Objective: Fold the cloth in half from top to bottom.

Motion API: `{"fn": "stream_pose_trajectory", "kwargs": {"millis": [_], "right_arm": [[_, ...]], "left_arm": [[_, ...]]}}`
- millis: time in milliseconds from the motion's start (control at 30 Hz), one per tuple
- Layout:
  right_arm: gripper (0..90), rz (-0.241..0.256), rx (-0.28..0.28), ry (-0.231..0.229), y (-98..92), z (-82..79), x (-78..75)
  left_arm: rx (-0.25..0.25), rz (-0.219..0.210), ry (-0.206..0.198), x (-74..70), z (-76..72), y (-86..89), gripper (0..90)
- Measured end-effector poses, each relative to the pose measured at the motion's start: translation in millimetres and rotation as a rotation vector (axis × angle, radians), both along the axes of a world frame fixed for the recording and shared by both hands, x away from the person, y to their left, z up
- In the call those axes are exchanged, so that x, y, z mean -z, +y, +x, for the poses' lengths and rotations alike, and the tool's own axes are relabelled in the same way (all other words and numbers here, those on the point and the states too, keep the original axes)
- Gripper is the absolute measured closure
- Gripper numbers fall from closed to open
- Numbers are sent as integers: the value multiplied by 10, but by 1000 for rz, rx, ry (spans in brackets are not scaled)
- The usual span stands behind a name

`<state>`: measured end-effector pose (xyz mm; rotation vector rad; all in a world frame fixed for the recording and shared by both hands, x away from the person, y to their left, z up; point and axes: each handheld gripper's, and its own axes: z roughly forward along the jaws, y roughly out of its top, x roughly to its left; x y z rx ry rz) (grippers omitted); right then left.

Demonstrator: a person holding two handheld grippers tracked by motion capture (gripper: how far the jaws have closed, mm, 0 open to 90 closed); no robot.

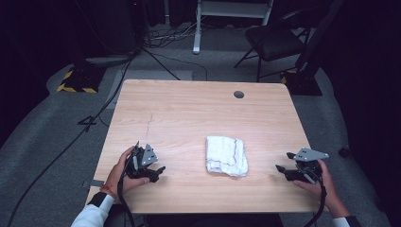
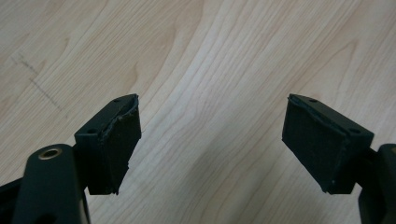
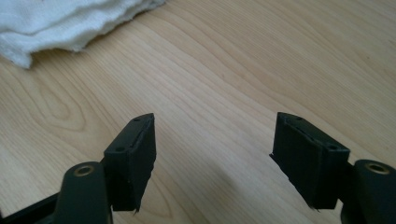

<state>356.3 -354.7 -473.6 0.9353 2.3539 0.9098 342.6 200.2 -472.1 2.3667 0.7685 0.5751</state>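
A light wooden table point(image 1: 198, 118) is seen across the middle of the high view, with a small round hole point(image 1: 239, 94) near its far edge, right of centre. A folded white cloth point(image 1: 226, 155) with a thin red line along its edges is laid flat on the table, slightly right of centre in the lower half of the frame. The left gripper point(image 1: 158, 171) is held in the person's left hand point(image 1: 124, 174) at the lower left of the table, well apart from the cloth; its jaws are spread wide with nothing between them, as is confirmed in the left gripper view, where bare wood grain is seen between the two black pads point(image 2: 310, 140). The right gripper point(image 1: 282, 163) is held in the right hand point(image 1: 318, 182) at the lower right of the table, near the table's right edge and apart from the cloth; its jaws are likewise parted and empty. In the right gripper view the cloth point(image 3: 65, 21) is seen at the upper left of the frame, beyond the jaws and clear of them. A grey three-cornered plate is carried on top of each gripper. A dark chair point(image 1: 274, 40) is noted on the grey floor at the upper right of the high view, and cables point(image 1: 94, 118) are trailed across the floor at the left.
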Motion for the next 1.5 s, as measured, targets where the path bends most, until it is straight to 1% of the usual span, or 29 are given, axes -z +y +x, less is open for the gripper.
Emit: {"fn": "stream_pose_trajectory", "kwargs": {"millis": [67,100,133,267,333,400,433,533,633,767,800,833,900,1300,1500], "right_arm": [[299,12,19,7,-78,-20,22],[297,18,25,9,-104,-26,30],[296,24,37,12,-138,-34,42],[264,44,99,30,-275,-54,91],[252,64,126,39,-347,-68,122],[244,69,152,44,-399,-76,156],[243,64,166,47,-419,-80,175],[231,57,197,48,-466,-94,236],[222,104,211,56,-528,-104,269],[201,128,223,59,-559,-99,291],[198,140,226,69,-567,-96,296],[196,140,226,68,-569,-91,297],[194,139,226,68,-568,-89,297],[192,139,226,68,-567,-89,299],[192,139,229,68,-562,-91,299]], "left_arm": [[-13,1,0,22,-2,33,199],[-15,1,6,31,-1,54,199],[-15,5,3,40,-1,74,199],[-45,-11,16,87,-12,160,197],[-59,-38,43,105,-8,222,193],[-72,-54,56,128,-2,296,186],[-87,-68,61,141,-1,324,187],[-99,-87,82,176,6,396,187],[-118,-88,107,227,13,459,187],[-128,-150,135,268,6,547,181],[-137,-178,142,290,5,574,181],[-140,-203,130,315,-10,598,179],[-140,-194,123,312,-13,608,178],[-176,-203,120,319,-31,575,176],[-176,-200,120,317,-31,577,176]]}}
